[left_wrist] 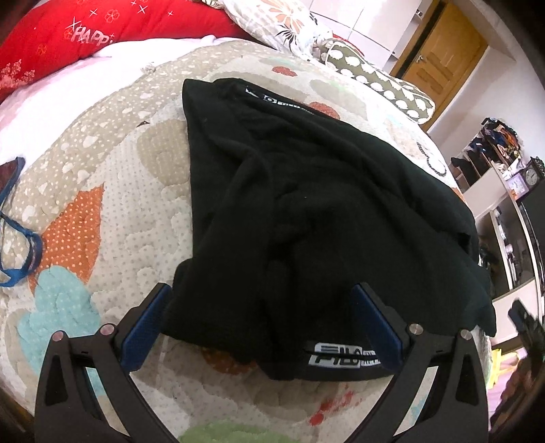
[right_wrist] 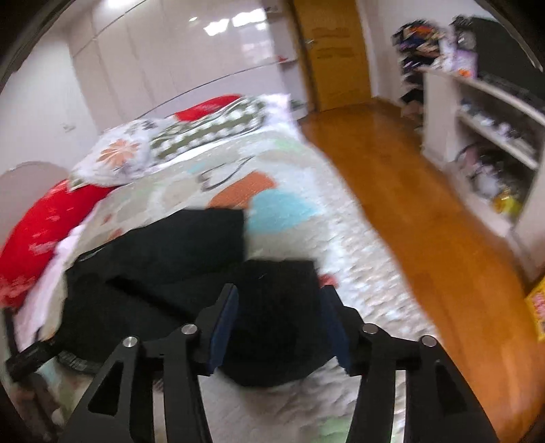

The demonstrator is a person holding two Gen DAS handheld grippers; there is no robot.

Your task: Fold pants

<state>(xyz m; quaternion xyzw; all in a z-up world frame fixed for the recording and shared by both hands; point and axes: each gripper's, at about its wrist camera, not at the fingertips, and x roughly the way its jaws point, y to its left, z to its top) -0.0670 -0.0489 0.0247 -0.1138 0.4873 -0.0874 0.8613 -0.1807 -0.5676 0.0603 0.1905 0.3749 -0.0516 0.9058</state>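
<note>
Black pants [left_wrist: 306,211] lie crumpled on the patterned quilt [left_wrist: 102,204], with a white logo band at the near end and another at the far end. My left gripper [left_wrist: 262,300] is open, its blue pads either side of the near end of the pants, hovering over it. In the blurred right wrist view the pants [right_wrist: 177,259] lie folded over in layers. My right gripper [right_wrist: 281,306] is open with black cloth between its pads, not clamped.
A red pillow [left_wrist: 85,30] and floral pillows [left_wrist: 282,24] lie at the bed's head. A blue strap [left_wrist: 20,245] lies at the left. Wood floor [right_wrist: 425,221], a door [right_wrist: 333,51] and cluttered white shelves [right_wrist: 487,129] are to the right of the bed.
</note>
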